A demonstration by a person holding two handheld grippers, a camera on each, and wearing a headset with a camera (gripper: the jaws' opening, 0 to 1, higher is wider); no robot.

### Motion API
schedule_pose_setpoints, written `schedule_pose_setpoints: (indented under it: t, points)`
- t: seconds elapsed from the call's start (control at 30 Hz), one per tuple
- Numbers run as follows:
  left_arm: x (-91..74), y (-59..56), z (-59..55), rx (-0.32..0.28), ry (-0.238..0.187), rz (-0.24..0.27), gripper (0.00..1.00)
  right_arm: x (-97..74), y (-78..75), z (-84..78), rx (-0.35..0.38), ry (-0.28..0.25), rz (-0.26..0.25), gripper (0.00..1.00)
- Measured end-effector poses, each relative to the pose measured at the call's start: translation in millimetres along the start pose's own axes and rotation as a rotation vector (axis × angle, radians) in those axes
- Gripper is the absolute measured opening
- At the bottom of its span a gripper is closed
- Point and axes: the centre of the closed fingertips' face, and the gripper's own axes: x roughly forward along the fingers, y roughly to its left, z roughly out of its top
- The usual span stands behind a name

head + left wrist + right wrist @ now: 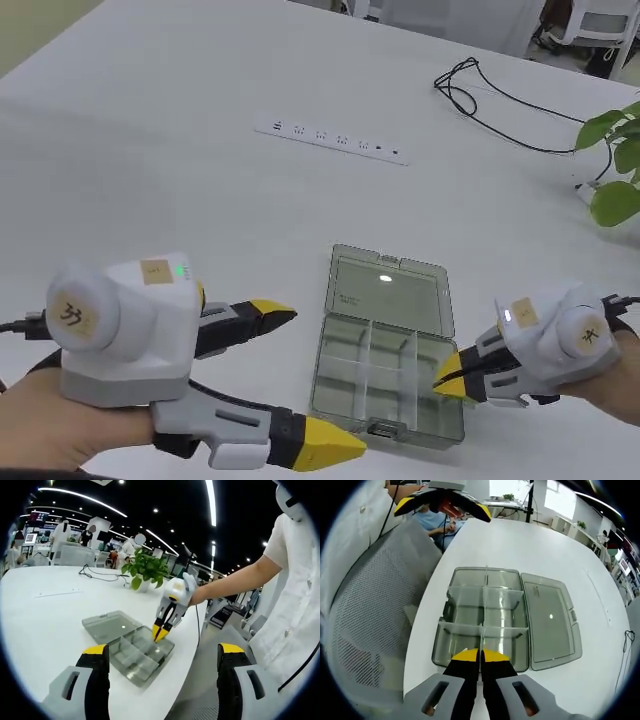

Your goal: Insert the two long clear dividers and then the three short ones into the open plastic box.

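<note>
The left hand-held gripper (325, 381) gapes; right hand-held gripper (442, 380) pinched (jaws together).

A smoky grey translucent box (388, 298) is sitting on the white table (150, 150). Left gripper (318, 381) and right gripper (445, 376) are showing white bodies, black jaws, yellow tips. Green leaves (615, 165) are showing far right.

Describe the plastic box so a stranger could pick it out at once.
On the large white table, look at the near edge, well in front of the white power strip. The plastic box lies there: smoky clear, its lid folded flat open, its tray split into compartments, unlike the opaque strip and black cable.
</note>
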Motion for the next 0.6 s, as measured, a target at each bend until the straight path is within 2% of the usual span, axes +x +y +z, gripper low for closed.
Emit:
schedule_pose_setpoints:
  t: [0.27, 0.4, 0.6]
  points:
    - [-0.2, -0.5, 0.4, 0.004, 0.002, -0.001, 0.91, -0.2, 0.4, -0.3, 0.022, 0.007, 0.001, 0.03]
    - [-0.8, -0.2, -0.7, 0.004, 0.005, 0.000, 0.91, 0.4, 3.5, 0.9, 0.043, 0.003, 0.010, 0.07]
    - [-3.2, 2.6, -2.9, 0.005, 0.010, 0.008, 0.92, -9.4, 2.3, 6.5, 0.069, -0.031, -0.020, 0.13]
